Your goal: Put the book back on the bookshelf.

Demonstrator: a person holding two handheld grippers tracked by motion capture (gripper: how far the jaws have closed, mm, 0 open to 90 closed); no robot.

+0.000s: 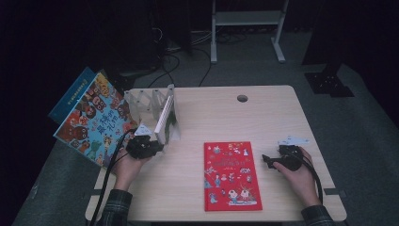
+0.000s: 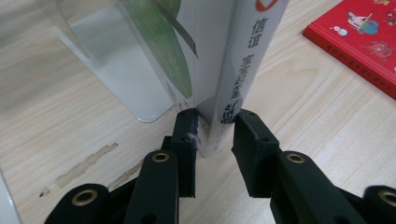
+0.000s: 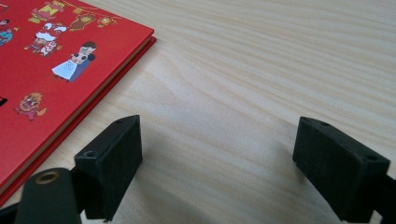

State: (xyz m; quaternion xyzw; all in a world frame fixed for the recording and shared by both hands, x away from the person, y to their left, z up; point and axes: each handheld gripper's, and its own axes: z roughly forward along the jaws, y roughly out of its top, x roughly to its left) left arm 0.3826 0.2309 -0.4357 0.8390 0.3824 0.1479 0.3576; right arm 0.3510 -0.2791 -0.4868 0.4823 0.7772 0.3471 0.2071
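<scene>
A thin white book was seen standing upright in the clear acrylic rack at the back left of the surface, its spine facing the person. In the left gripper view the lower end of that spine was set between the two jaws of the left tongs; the left jaw was touching the spine, while a narrow gap could be made out at the right jaw, so the tongs were nearly closed around the book but not fully pinched on it. The clear base plate of the rack was seen just behind the book.

A red picture book was laid flat near the middle front of the surface, well apart from the rack. The right tongs were held low over bare wood just to the right of it, jaws spread wide with nothing between them; one corner of the red cover was seen beside the left jaw.

A colourful picture book and a blue book behind it were seen tilted beyond the left edge of the surface
</scene>
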